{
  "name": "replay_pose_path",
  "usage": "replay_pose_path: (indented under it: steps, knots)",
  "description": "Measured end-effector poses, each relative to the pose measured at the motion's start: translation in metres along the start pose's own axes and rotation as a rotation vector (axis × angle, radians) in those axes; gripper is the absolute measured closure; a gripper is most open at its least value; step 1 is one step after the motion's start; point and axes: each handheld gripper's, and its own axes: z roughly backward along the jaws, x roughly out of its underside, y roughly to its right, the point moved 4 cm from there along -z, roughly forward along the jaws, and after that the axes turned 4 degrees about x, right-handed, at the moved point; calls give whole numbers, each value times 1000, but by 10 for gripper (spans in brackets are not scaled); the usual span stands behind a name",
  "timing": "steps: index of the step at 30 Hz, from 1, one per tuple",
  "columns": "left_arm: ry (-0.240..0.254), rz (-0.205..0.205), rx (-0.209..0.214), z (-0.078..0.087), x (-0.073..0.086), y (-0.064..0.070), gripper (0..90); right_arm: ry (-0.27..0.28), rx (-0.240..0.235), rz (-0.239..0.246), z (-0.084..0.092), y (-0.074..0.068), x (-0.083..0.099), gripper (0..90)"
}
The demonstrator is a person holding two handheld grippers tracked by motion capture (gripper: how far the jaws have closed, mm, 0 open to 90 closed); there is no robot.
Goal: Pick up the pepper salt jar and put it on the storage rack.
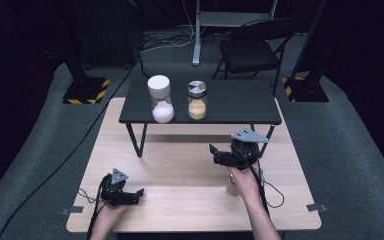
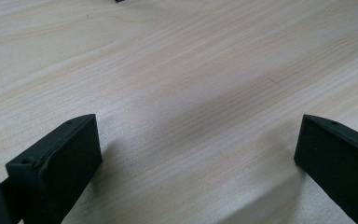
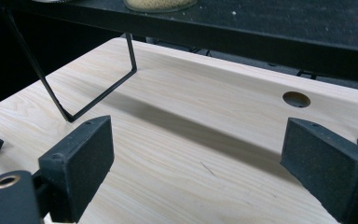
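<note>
Two jars stand on a low black shelf (image 1: pixel 240 107) at the back of the wooden table (image 1: pixel 180 175). One has a white lid and white contents (image 1: pixel 160 100); the other has a metal lid and tan contents (image 1: pixel 197 100). My left gripper (image 1: pixel 139 196) rests low near the table's front left, its jaws pointing right. In its own view the left gripper (image 2: pixel 198 130) is open over bare wood. My right gripper (image 1: pixel 213 155) hovers right of centre in front of the shelf, jaws pointing left. The right gripper (image 3: pixel 198 133) is open and holds nothing. The tan jar's base (image 3: pixel 161 4) shows on the shelf above.
The shelf stands on thin black wire legs (image 3: pixel 74 109). The tabletop has a round hole (image 3: pixel 296 99). Beyond the table are a folding chair (image 1: pixel 252 47), two stands with yellow-black bases (image 1: pixel 86 90), and cables on the grey floor.
</note>
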Motion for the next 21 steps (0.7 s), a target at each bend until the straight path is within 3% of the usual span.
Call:
replay_pose_path:
  steps: [21]
  knots:
    - [-1, 0, 0, 0, 0, 0, 2, 3, 13, -21, 8, 9, 29, 84]
